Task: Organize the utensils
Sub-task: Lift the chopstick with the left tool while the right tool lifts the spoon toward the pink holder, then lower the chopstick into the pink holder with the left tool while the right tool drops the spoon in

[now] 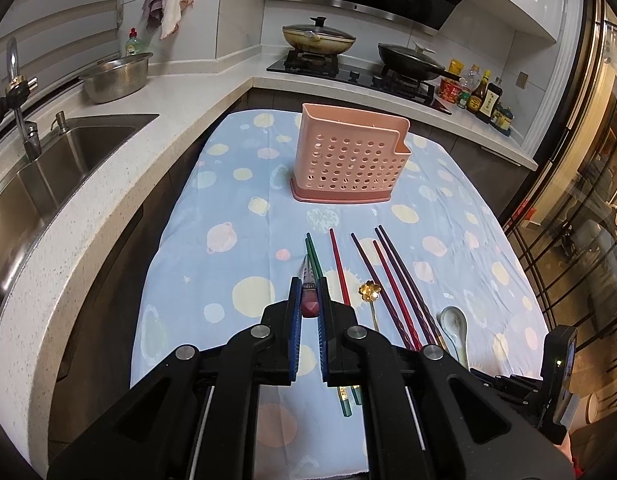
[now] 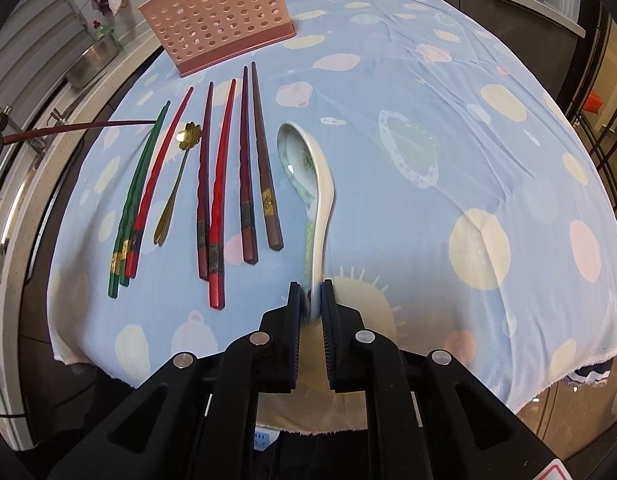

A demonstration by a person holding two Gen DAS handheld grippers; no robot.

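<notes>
- right gripper (image 2: 311, 300): its jaws are closed on the handle end of the white ceramic spoon (image 2: 308, 176), whose bowl lies further out on the blue planet-print cloth (image 2: 448, 128). the pads pinch only the last bit of the handle, so the heavy bowl is likely to swing down when lifted; i would raise it slowly and keep the wrist steady.
- left gripper (image 1: 309, 294): its jaws are clamped on the thick end of a red chopstick (image 1: 309, 280), whose tip pokes out ahead. in the right wrist view the stick hangs in the air on the side of the pink utensil holder (image 2: 218, 16) nearest the sink, clear of the cloth.
- between the grippers and the pink utensil holder, the rest lie in a row pointing at it: a green pair (image 2: 138, 196), one red chopstick (image 2: 158, 184), a gold flower-headed spoon (image 2: 178, 172), a maroon and a red stick (image 2: 212, 200), then a dark brown pair (image 2: 256, 160) just beside the ceramic spoon.
- the pink utensil holder stands upright at the far end of the cloth, well apart from both grippers. its top is open; from here i cannot tell how it is divided inside.
- judgement: carry each piece over the rim, tip it near upright, thin end or bowl down, and let go only once it is inside, one hand at a time so they do not meet above the opening.
</notes>
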